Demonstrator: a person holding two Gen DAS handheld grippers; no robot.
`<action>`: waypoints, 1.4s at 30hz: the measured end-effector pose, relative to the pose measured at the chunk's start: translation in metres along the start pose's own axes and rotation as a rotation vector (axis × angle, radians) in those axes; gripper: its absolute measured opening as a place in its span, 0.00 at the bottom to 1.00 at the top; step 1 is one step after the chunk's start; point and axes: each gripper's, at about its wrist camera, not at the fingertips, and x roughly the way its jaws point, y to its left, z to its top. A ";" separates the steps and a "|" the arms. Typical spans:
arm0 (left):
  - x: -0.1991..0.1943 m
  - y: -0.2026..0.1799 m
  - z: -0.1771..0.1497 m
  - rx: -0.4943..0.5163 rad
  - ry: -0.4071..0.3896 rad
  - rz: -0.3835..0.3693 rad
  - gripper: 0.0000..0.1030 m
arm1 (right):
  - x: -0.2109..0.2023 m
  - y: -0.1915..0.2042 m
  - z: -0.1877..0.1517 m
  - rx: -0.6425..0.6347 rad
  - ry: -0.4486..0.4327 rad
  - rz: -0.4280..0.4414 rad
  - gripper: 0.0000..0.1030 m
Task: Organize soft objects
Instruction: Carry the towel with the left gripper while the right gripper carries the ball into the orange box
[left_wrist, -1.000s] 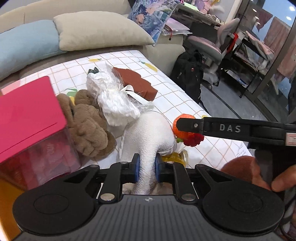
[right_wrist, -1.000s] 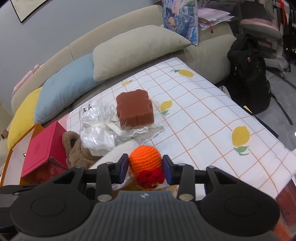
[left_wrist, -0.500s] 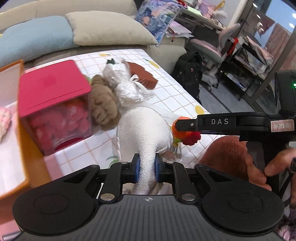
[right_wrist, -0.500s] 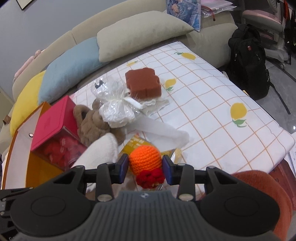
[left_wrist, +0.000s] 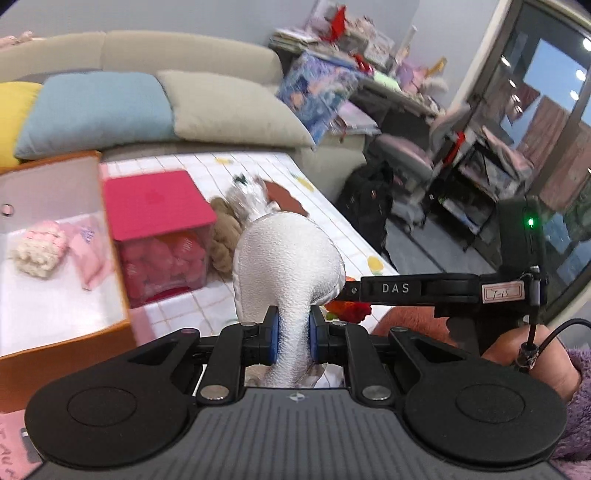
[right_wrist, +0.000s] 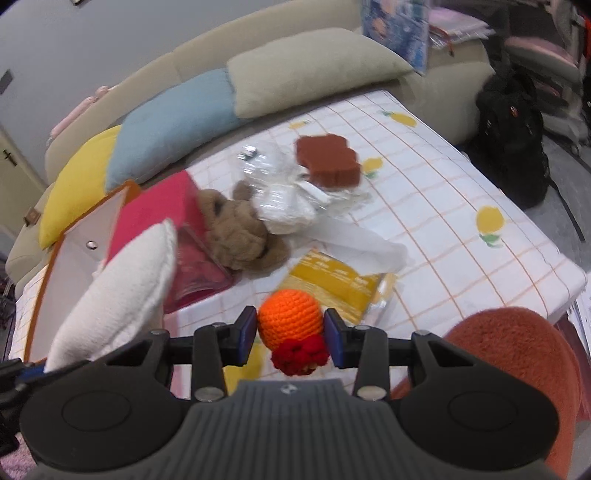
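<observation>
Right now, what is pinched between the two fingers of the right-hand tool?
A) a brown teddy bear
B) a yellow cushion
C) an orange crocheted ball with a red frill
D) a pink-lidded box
C: in the right wrist view the right gripper is closed on the orange crocheted ball, its pads pressing on both sides, above the checked cloth.

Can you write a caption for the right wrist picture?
Right gripper squeezes an orange crochet ball above the lemon-print cloth.
</observation>
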 end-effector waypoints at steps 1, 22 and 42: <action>-0.007 0.002 0.000 -0.012 -0.015 0.006 0.17 | -0.004 0.006 0.001 -0.018 -0.010 0.008 0.38; -0.091 0.096 0.029 -0.126 -0.164 0.256 0.17 | -0.010 0.179 0.025 -0.434 -0.084 0.324 0.38; 0.019 0.212 0.042 -0.052 0.210 0.512 0.16 | 0.156 0.288 0.027 -0.940 0.215 0.285 0.38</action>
